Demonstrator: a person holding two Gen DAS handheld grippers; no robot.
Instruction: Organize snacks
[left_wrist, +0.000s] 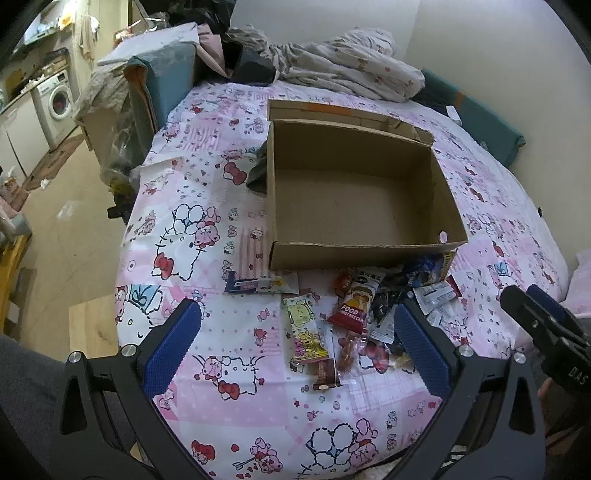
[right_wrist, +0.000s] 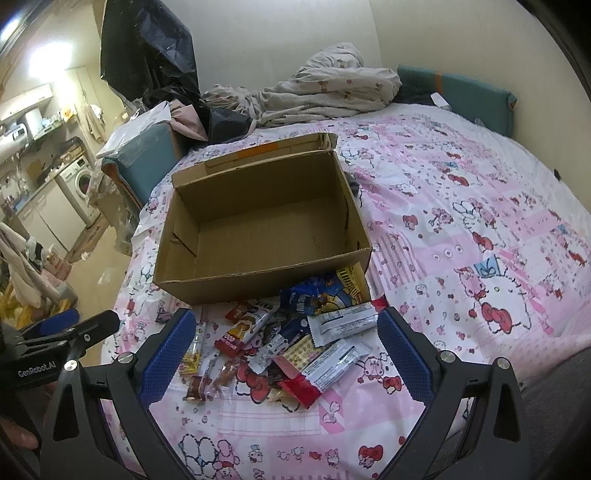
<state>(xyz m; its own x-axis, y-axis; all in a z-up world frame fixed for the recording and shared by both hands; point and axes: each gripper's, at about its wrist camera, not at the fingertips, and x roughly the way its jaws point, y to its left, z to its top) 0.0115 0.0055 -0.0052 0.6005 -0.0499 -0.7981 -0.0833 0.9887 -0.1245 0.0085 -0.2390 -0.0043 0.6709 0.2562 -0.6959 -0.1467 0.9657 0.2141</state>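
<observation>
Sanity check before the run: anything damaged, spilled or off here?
Cardboard box is empty, its front rim ragged and torn. The snacks lie in a loose heap on the bedsheet just in front of it. Both grippers are open, holding nothing.

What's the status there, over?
Both tongs, left and right, open, holding nothing. Brown cardboard box empty; pile of wrapped snacks lying on the pink cartoon bedsheet before it. Nothing blocking.
</observation>
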